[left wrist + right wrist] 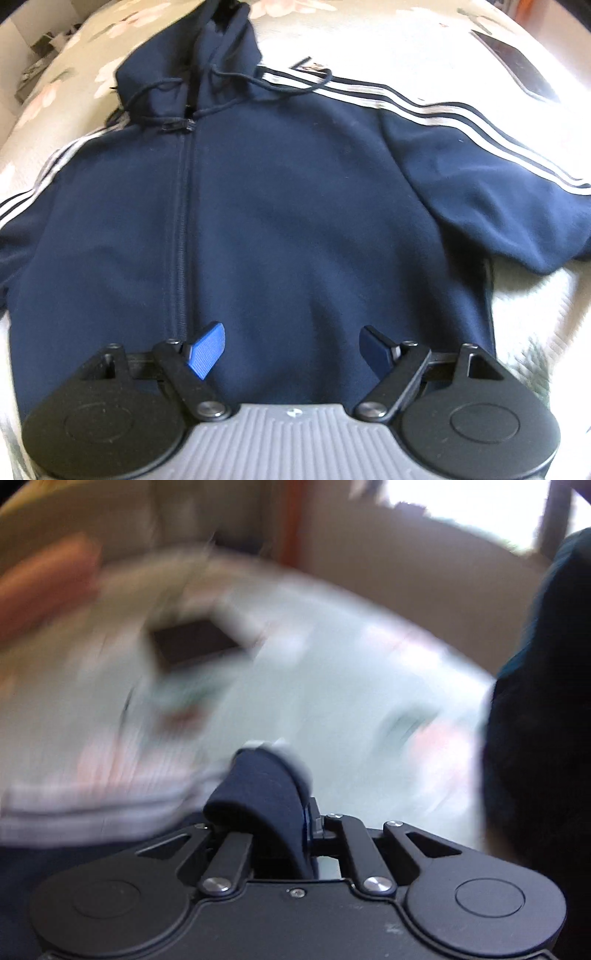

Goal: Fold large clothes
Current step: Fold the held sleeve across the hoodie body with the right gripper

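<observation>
A big dark blue hoodie (280, 206) lies flat on a bed cover (461, 48) with pale pink flowers on it. The front of the hoodie faces up. Its zipper (183, 206) runs down the front, a bit to the left of the middle in the left wrist view. The hood (192, 62) is bunched up at the far end, and a thin dark cord (236, 79) loops across it. White stripes (424, 107) run along both shoulders and sleeves. One sleeve (491, 199) lies spread out to the right side of the picture. A flat dark thing (517, 62) rests on the cover, well apart from the hoodie, near the far right corner.

The left gripper (288, 350) hangs over the lower part of the hoodie, and points down at it. Its two blue fingers (207, 350) stand wide apart with nothing between them. I cannot tell if the tips touch the cloth.

The right wrist view is very blurry. The right gripper (291, 812) is squeezed together on a fold of the dark blue cloth (266, 790), which sticks up between the jaws with a bit of white at its edge. Behind it the pale cover (351, 701) is smeared, and the same flat dark thing (192, 642) shows as a fuzzy patch. More dark cloth (535, 720) fills the right edge of that view, but it is too blurry to say what it is
</observation>
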A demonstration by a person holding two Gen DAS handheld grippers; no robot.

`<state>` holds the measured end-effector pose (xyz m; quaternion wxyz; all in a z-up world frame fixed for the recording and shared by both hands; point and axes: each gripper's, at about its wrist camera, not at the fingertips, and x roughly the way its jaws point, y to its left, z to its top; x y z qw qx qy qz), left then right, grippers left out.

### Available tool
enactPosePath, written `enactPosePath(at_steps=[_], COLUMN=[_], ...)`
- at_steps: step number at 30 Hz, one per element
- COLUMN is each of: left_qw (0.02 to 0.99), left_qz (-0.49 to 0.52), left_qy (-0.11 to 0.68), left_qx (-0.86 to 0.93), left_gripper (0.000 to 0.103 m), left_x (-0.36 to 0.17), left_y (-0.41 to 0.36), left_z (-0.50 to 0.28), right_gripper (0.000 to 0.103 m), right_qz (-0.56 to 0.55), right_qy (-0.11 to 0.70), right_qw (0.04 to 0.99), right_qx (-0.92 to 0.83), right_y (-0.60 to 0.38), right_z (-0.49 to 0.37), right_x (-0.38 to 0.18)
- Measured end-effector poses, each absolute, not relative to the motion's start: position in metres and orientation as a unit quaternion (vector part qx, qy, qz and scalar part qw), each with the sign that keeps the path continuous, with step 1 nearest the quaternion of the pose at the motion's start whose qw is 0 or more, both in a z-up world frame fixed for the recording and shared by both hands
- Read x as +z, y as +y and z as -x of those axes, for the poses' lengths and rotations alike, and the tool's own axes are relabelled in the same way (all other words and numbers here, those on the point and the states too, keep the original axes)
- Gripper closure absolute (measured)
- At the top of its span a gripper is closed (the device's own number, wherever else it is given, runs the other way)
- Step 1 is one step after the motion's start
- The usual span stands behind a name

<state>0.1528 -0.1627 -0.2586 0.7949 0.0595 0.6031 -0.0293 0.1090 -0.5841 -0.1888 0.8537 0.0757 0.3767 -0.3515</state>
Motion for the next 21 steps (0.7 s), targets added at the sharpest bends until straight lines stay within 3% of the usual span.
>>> enactPosePath(at_steps=[2,5,10,16,20,21], left_qw=[0.798,0.798,0.796,0.819,0.85,0.861], left_qz=[-0.054,-0.036,-0.021,-0.013,-0.027,-0.027], left_qy=[0.599,0.6,0.605,0.572,0.526,0.508], left_qx=[-0.026,-0.024,-0.026,-0.032,-0.011,0.0], left_gripper=[0.021,0.021,0.021,0.021,0.023,0.031], left_x=[-0.257,-0.258,-0.264,-0.252,-0.227,-0.219], left_y=[-0.159,-0.153,-0.149,-0.118,-0.081,-0.067], left_z=[-0.154,-0.154,-0.149,-0.137,-0.124,-0.119], right_gripper=[0.096,0.096,0.096,0.095,0.095,0.095], right_qz=[-0.071,-0.065,-0.021,-0.094,-0.115,-0.124], right_qy=[0.318,0.291,0.356,0.442,0.423,0.414], right_qw=[0.868,0.885,0.885,0.87,0.893,0.899], right_qx=[-0.375,-0.357,-0.299,-0.198,-0.098,-0.069], right_y=[-0.605,-0.611,-0.556,-0.444,-0.332,-0.305], right_z=[-0.099,-0.102,-0.133,-0.151,-0.157,-0.16], right_x=[-0.14,-0.103,-0.143,-0.199,-0.181,-0.173])
